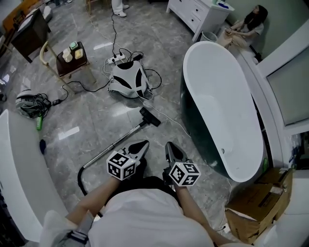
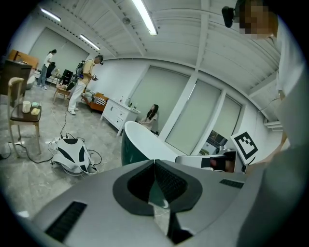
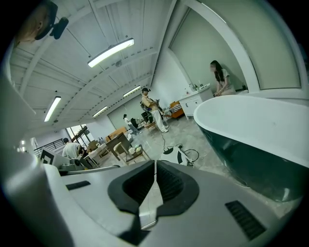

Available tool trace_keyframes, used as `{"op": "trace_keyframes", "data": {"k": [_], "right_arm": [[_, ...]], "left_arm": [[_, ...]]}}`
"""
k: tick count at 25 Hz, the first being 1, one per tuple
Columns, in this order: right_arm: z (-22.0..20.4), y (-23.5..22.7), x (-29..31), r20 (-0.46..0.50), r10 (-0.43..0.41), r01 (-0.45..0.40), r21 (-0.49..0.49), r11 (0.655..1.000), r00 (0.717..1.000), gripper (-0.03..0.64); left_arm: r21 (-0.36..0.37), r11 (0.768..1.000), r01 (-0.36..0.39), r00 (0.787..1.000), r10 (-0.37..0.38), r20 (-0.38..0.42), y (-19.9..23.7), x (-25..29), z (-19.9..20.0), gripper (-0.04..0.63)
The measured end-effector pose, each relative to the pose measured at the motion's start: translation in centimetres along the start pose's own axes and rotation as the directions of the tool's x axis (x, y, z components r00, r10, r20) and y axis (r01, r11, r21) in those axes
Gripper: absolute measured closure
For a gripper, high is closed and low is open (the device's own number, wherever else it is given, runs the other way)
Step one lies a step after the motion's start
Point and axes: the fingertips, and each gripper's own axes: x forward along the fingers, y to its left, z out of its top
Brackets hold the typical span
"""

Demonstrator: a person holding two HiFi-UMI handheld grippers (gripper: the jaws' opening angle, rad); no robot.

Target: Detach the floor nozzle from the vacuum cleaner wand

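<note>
- A grey marble floor (image 1: pixel 96 125) fills the room, with a white freestanding bathtub (image 1: pixel 219 103) on the right.
- Nearest, the person holds both grippers low and side by side. The left gripper (image 1: pixel 143 144) has its jaws pressed together with nothing between them, as its own view shows (image 2: pixel 154 161).
- The right gripper (image 1: pixel 170 144) is likewise closed and empty (image 3: pixel 155 164).
- The vacuum wand (image 1: pixel 118 143) lies on the floor and runs slantwise just left of the left gripper; neither gripper touches it.
- The black floor nozzle (image 1: pixel 150 117) sits on the wand's far end, ahead of both grippers and nearer the left one, apart from its tips.
- Farther on stands the white-and-black vacuum cleaner body (image 1: pixel 128 80) among loose cables.
- Beyond that, to the left, is a small chair (image 1: pixel 72 60) carrying a few items.
- At the far end are a white dresser (image 1: pixel 198 12) and a seated person (image 1: pixel 246 29).
</note>
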Motion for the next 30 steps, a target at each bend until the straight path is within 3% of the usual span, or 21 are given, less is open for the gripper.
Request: {"op": "trace_keyframes", "data": {"k": [10, 19, 23, 30], "right_arm": [[4.7, -0.6, 6.1, 0.027, -0.017, 0.017, -0.001, 1.0, 0.999, 0.595], [6.4, -1.7, 11.5, 0.041, -0.046, 0.046, 0.006, 0.999, 0.998, 0.595], [5.9, -1.6, 12.9, 0.018, -0.02, 0.02, -0.008, 1.0, 1.0, 0.595], [5.0, -2.7, 14.6, -0.093, 0.084, -0.089, -0.053, 0.995, 0.992, 0.595]], "left_arm": [[-0.018, 1.0, 0.009, 1.0, -0.009, 0.012, 6.0, 3.3, 5.0, 0.583], [0.041, 0.998, 0.054, 0.998, -0.053, -0.019, 10.1, 6.1, 7.5, 0.583], [0.078, 0.996, 0.049, 0.997, -0.045, -0.057, 11.7, 6.7, 7.0, 0.583], [0.056, 0.998, 0.022, 0.997, -0.018, -0.078, 13.8, 8.2, 6.3, 0.583]]}}
